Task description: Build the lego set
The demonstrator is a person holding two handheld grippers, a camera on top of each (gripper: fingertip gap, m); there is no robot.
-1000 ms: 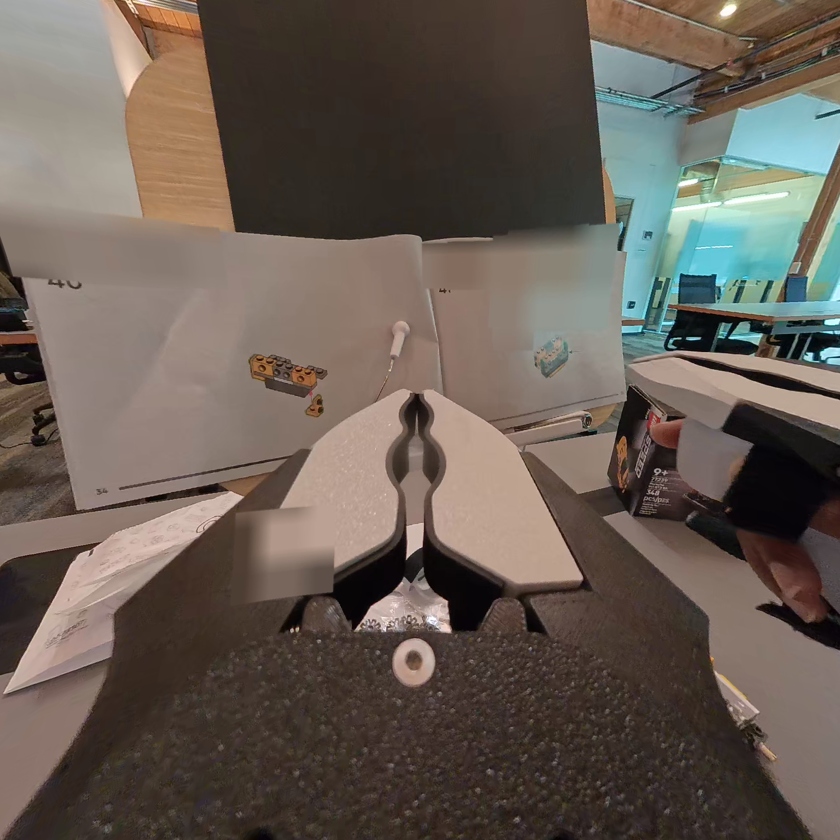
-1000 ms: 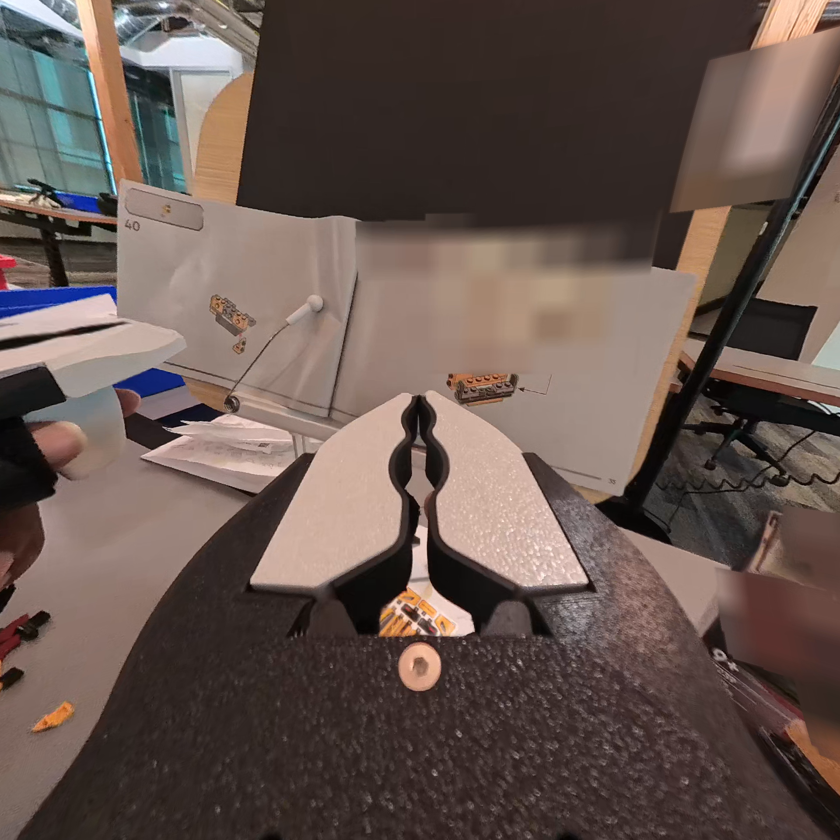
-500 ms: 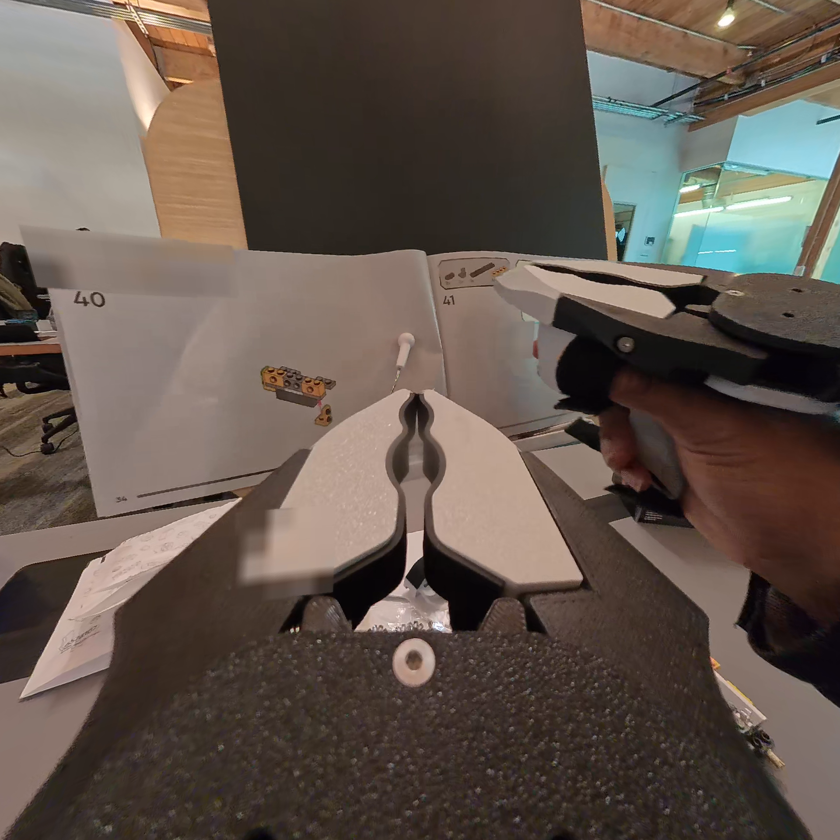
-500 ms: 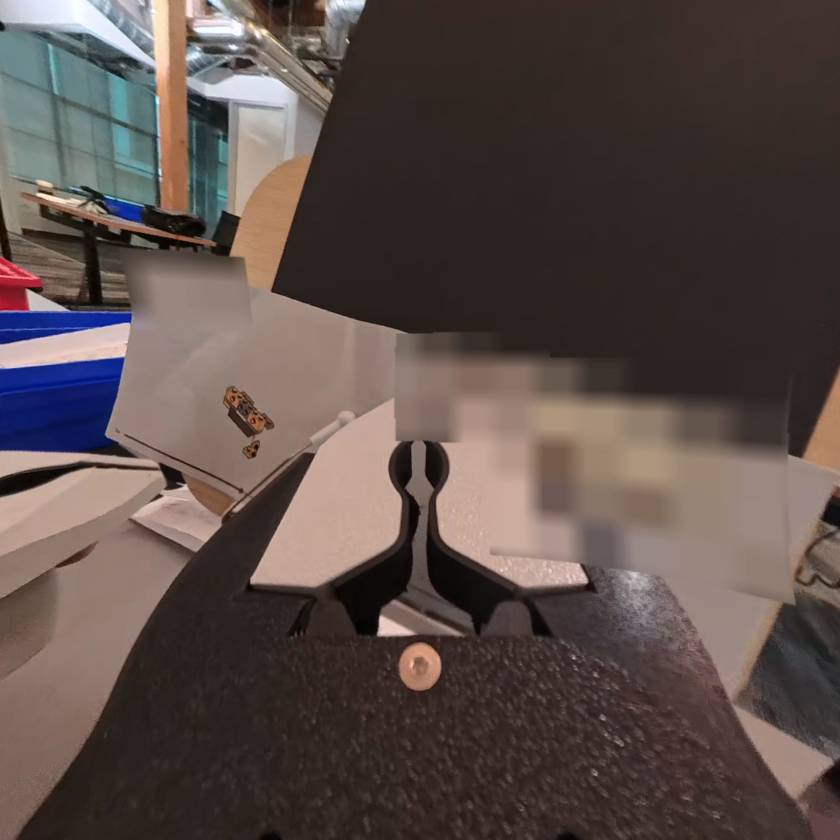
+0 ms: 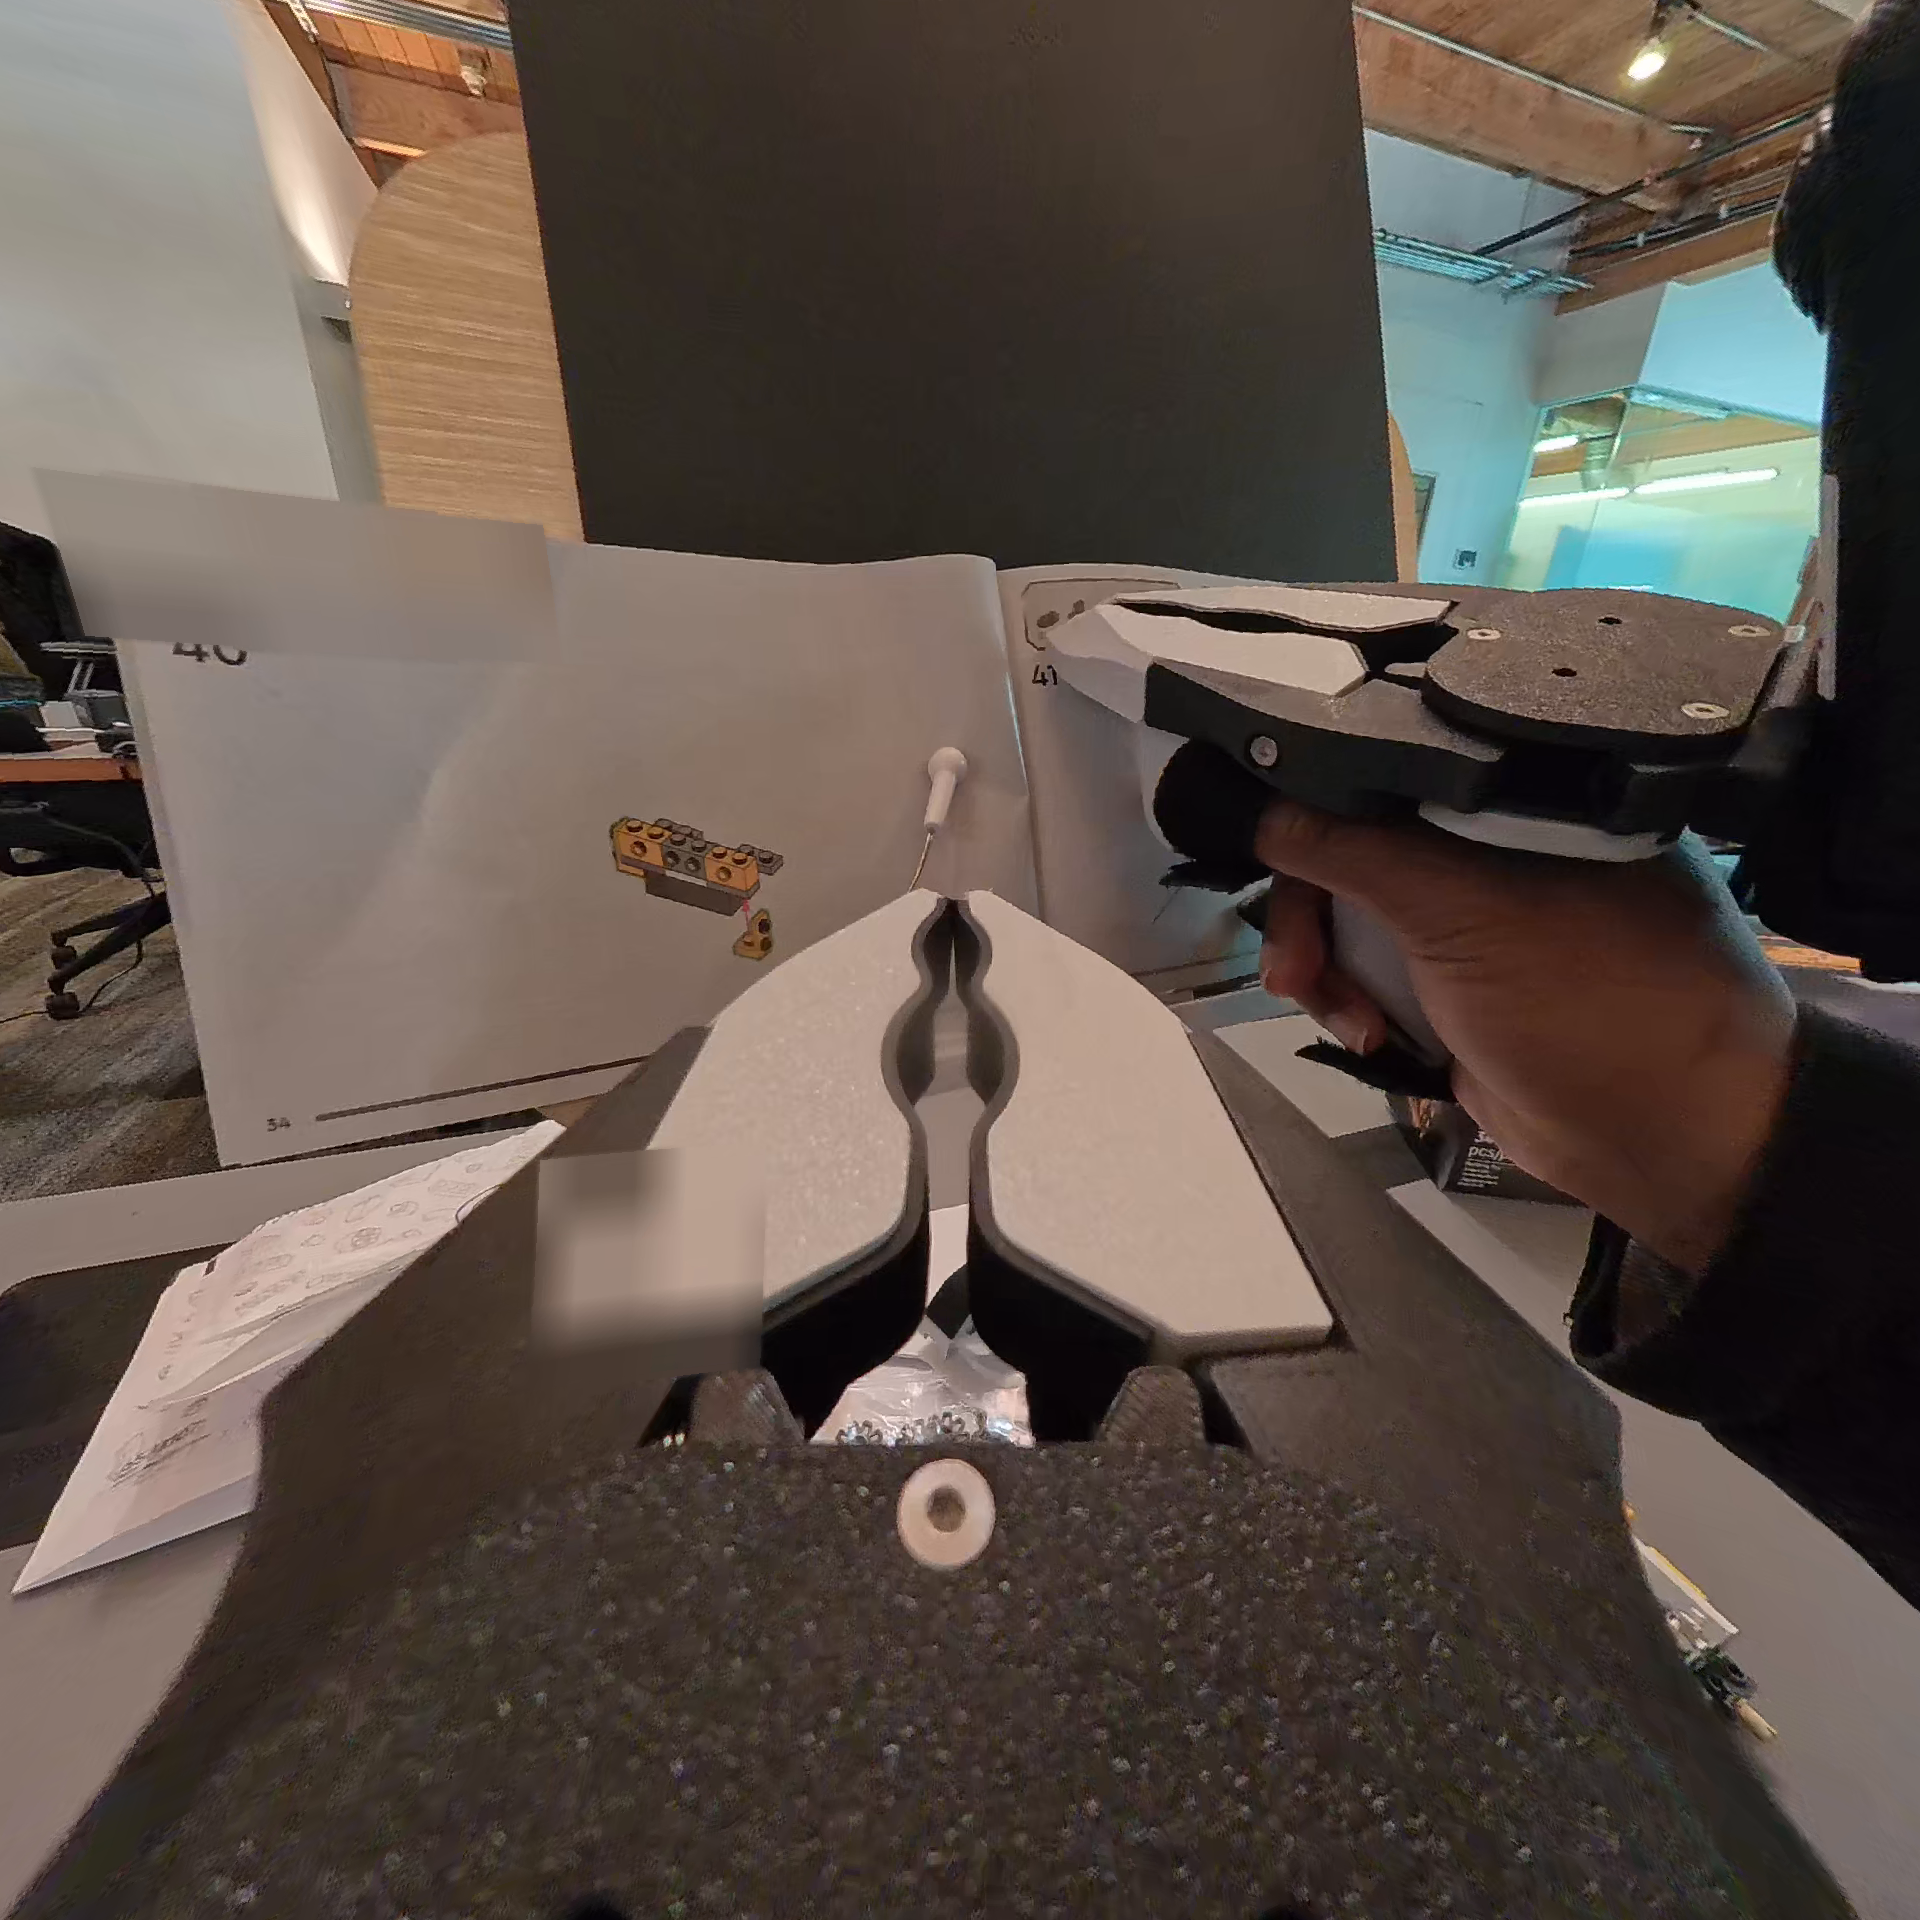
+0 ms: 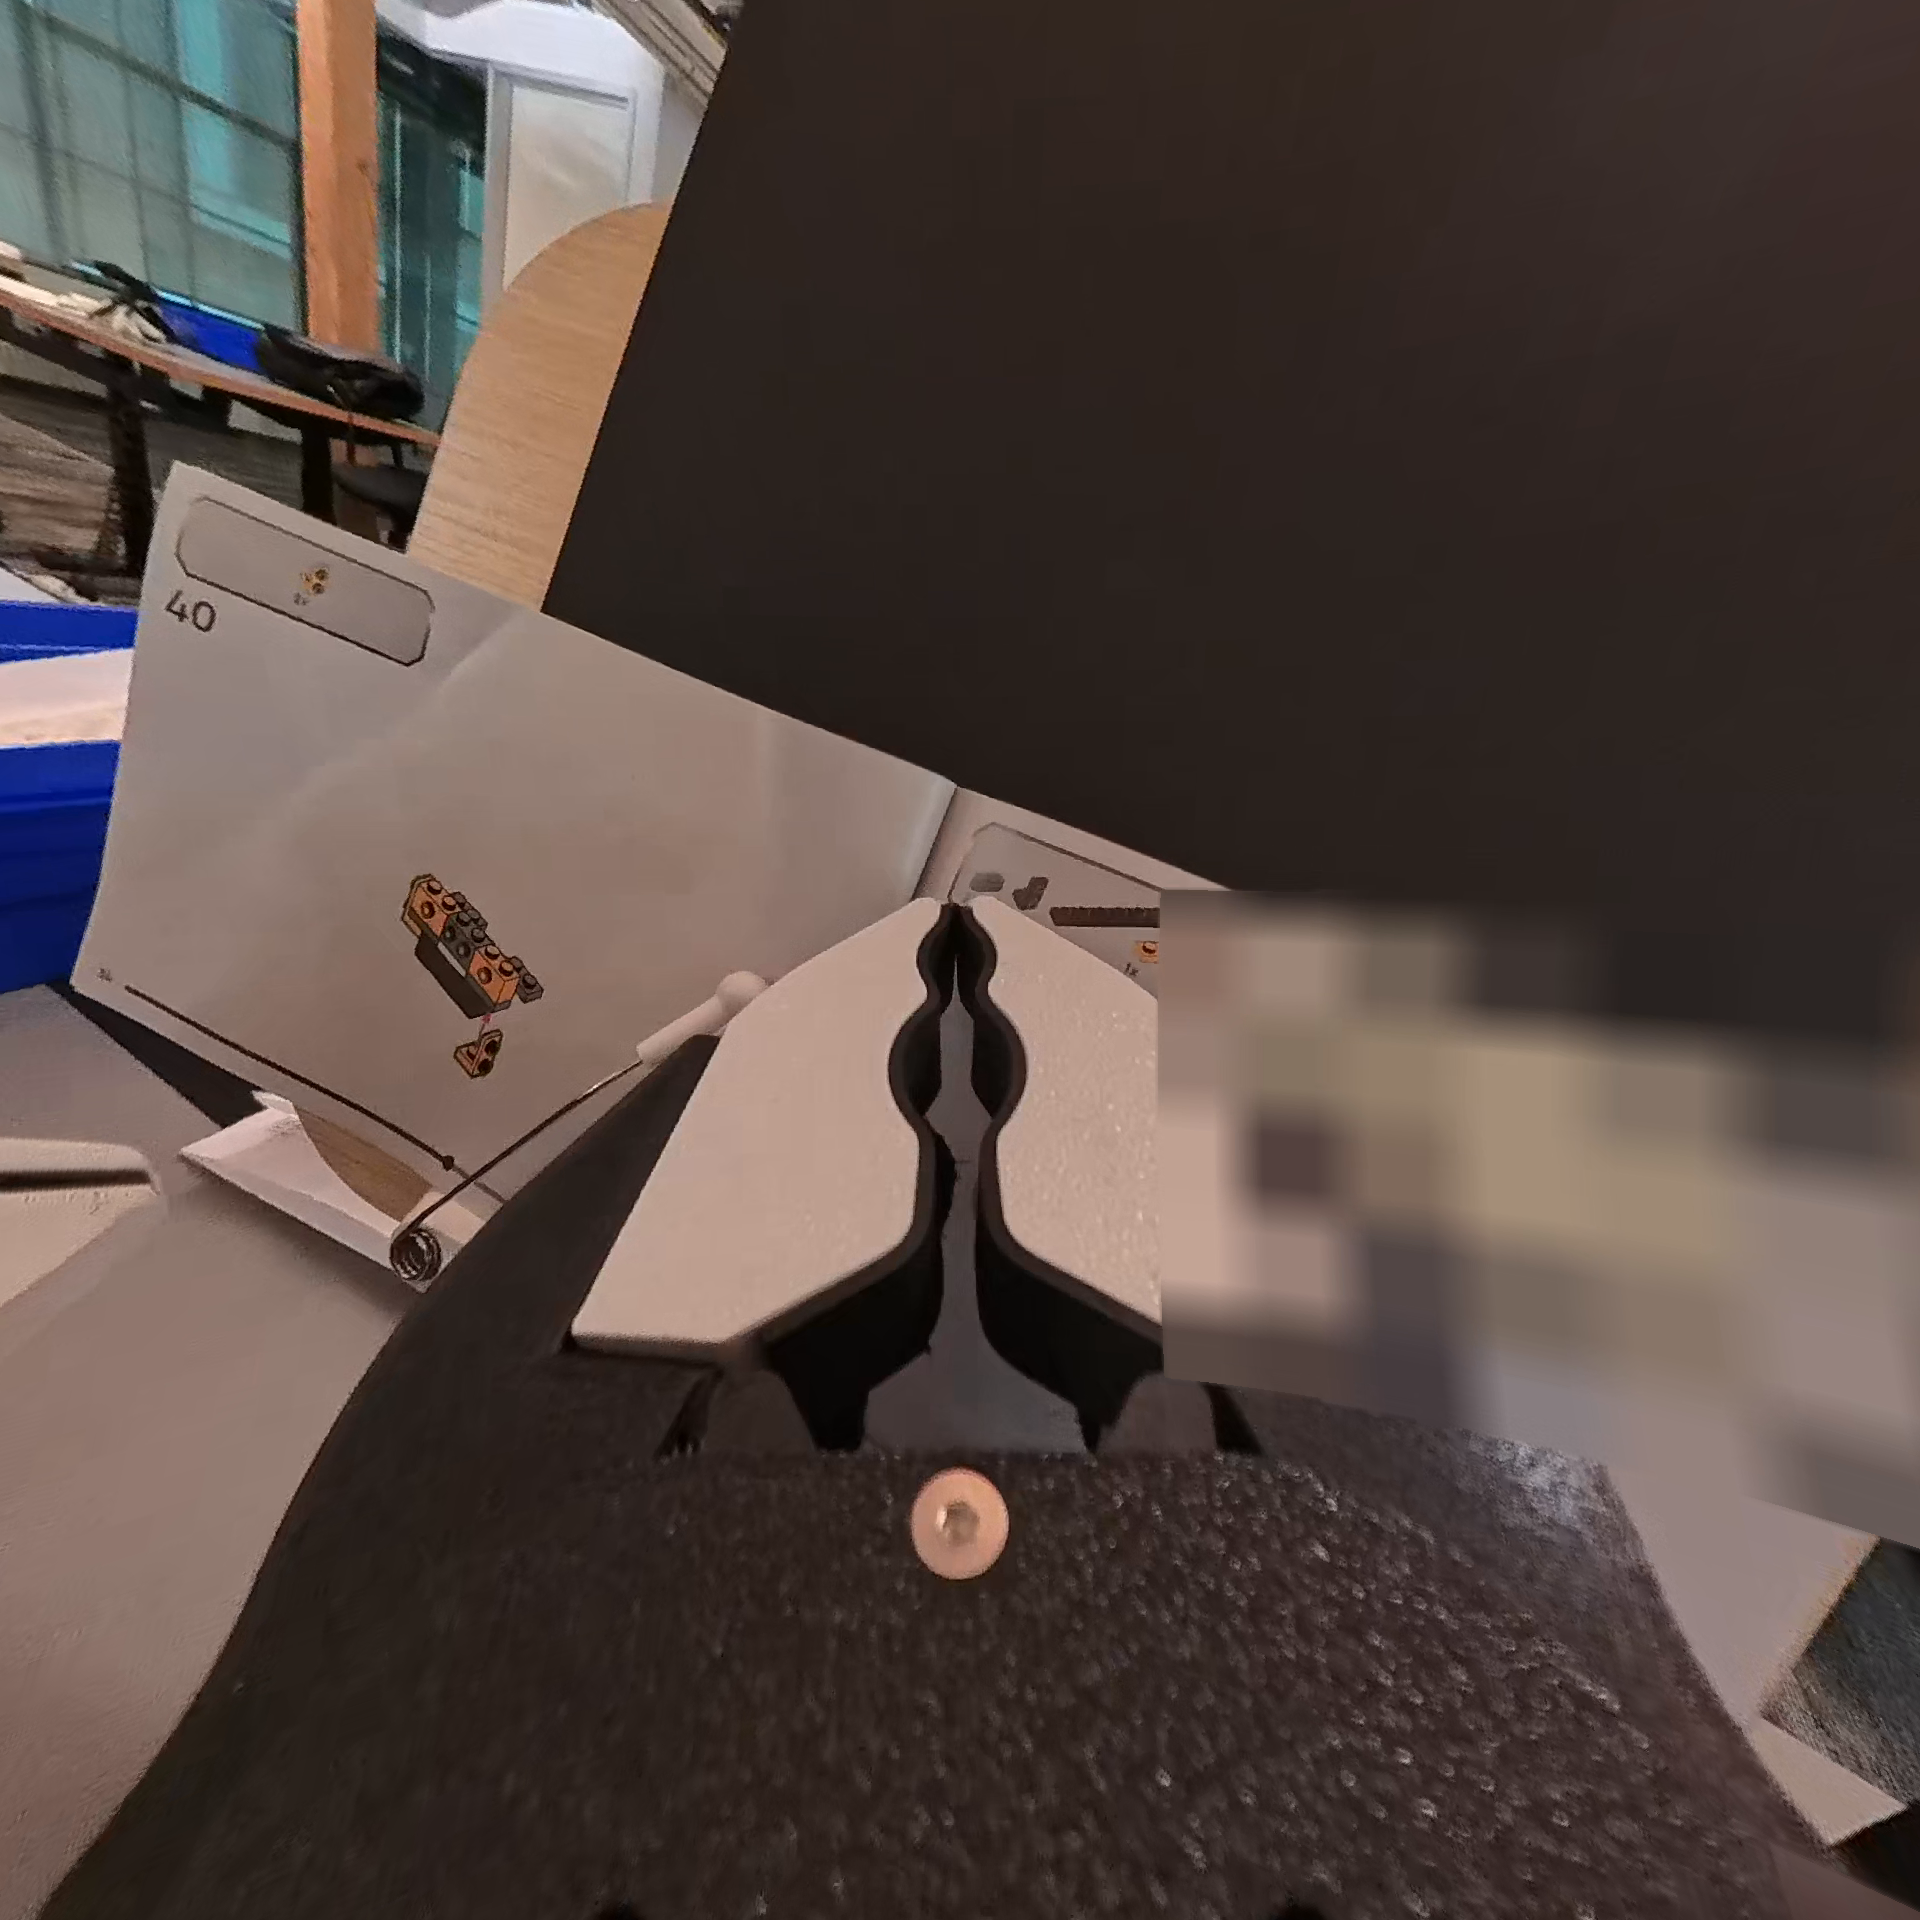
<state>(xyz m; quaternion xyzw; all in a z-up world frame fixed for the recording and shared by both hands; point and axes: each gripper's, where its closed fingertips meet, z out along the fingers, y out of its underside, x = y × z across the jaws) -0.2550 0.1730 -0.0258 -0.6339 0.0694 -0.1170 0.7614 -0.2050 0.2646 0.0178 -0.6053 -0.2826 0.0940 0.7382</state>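
An open Lego instruction booklet (image 5: 468,831) stands propped against a black board (image 5: 935,312); its left page shows an orange and grey brick assembly. My left gripper (image 5: 953,906) is shut and empty, held low in front of the booklet. My right gripper (image 6: 956,914) is shut and empty, tilted, close to the booklet (image 6: 582,831). In the left wrist view the right gripper (image 5: 1086,634) sits high on the right, in front of the right page, held by a hand (image 5: 1507,987). A clear bag of parts (image 5: 925,1403) lies under my left gripper.
A folded paper leaflet (image 5: 208,1382) lies on the grey table (image 5: 94,1236) at left. A dark Lego box (image 5: 1486,1153) sits behind the hand. A wire page holder with a white tip (image 6: 727,997) rests on the booklet. A blue bin (image 6: 52,831) stands far left. One gripper's finger ends stand about 12 cm off the other's.
My right gripper has risen and moved left, from low at the right to in front of the booklet's right page, and has tilted. My left gripper has barely moved. Both stay shut.
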